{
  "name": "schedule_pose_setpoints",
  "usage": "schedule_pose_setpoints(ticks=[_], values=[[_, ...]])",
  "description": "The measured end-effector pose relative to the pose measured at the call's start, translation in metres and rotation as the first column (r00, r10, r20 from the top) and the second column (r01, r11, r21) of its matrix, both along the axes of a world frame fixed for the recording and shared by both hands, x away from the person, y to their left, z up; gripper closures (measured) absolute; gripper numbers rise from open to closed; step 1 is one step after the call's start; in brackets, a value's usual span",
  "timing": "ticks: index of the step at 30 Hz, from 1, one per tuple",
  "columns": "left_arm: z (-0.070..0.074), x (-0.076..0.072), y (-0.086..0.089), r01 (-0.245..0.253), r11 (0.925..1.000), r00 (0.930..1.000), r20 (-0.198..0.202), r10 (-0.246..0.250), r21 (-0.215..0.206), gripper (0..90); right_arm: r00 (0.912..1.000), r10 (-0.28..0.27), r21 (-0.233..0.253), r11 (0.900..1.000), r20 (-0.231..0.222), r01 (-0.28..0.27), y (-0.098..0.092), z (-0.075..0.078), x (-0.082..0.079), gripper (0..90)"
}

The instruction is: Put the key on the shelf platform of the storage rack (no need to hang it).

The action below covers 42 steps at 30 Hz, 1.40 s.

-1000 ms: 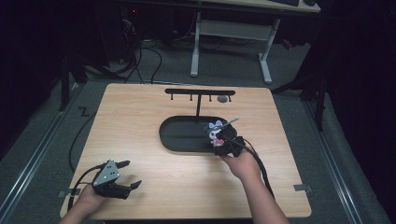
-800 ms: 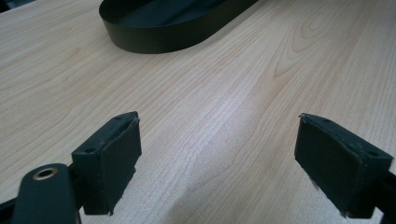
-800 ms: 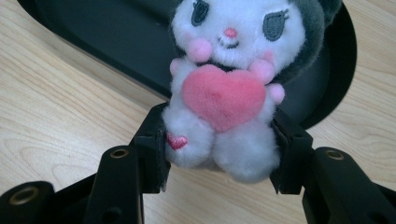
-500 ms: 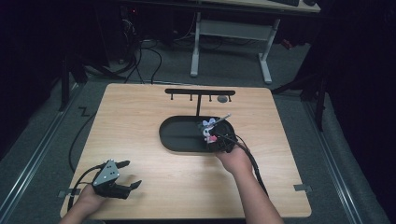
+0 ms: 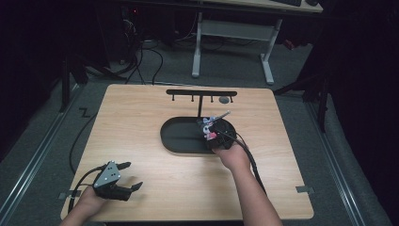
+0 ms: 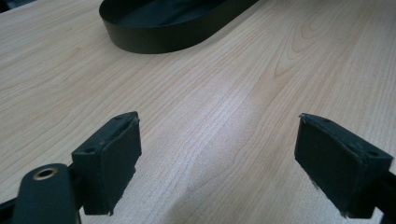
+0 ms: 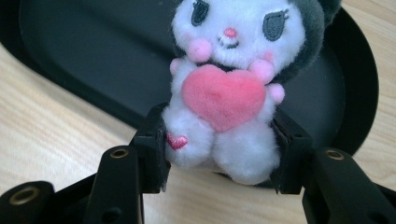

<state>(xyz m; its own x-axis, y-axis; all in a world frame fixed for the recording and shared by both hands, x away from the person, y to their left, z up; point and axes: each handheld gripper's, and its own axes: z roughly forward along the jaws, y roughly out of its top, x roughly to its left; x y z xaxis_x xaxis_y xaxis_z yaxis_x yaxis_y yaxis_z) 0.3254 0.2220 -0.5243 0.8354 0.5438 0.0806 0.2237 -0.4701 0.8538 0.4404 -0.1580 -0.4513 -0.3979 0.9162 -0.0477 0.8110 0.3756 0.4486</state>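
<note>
Plush toy [image 7: 229,93], white, with grey hood and pink heart at the chest, clamped at its lower body between the pads of the right hand-held gripper [image 7: 219,154]; jaws closed only as far as the toy's soft legs allow, pressing in from both sides. Held upright, face toward the camera, over the near rim of the black oval tray [image 7: 93,56], with pale wood of the worktop [image 7: 46,140] below and to the sides.

Nearest in the high view: left hand-held gripper [image 5: 134,175] at the front left corner of the worktop [image 5: 141,117], gripped by a hand, grey three-cornered plate on top, cable trailing off to the left. Jaws spread wide with nothing between them, bare wood grain showing between the two black pads [image 6: 109,161] in the left gripper view, tray wall [image 6: 159,39] farther ahead.

Farther in: right hand-held gripper [image 5: 209,129] at the right end of the tray [image 5: 176,139], forearm reaching in from the bottom edge, plush toy [image 5: 206,128] a small white and pink patch at its tip, well apart from the left hand-held gripper.

Behind the tray: black T-shaped rack [image 5: 201,94] with small hooks under its crossbar, post rising from the tray's far side. Beyond the worktop: grey floor [image 5: 235,70], cables, white desk legs [image 5: 266,56].
</note>
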Motion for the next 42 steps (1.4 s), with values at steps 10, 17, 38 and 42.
schedule_pose_setpoints(ticks=[10,17,38,42], values=[[0.0,0.0,0.001,0.001,1.0,1.0,-0.002,-0.001,-0.009,15.6,0.9996,-0.025,-0.003,1.0,-0.015,0.025,0.0,-0.011,0.013,48.8],[0.0,0.0,0.0,0.002,1.0,1.0,0.001,-0.002,-0.001,15.5,0.9989,-0.032,0.008,0.999,-0.035,0.032,-0.006,-0.017,0.003,48.7],[0.0,0.0,0.0,0.002,1.0,1.0,-0.002,-0.002,-0.004,15.6,0.9989,-0.042,0.043,0.998,-0.021,0.043,-0.004,-0.02,0.003,30.2],[0.0,0.0,0.0,0.002,1.0,1.0,-0.005,-0.002,-0.002,15.5,0.9994,-0.032,0.045,0.998,-0.007,0.033,-0.005,-0.017,-0.001,29.1]])
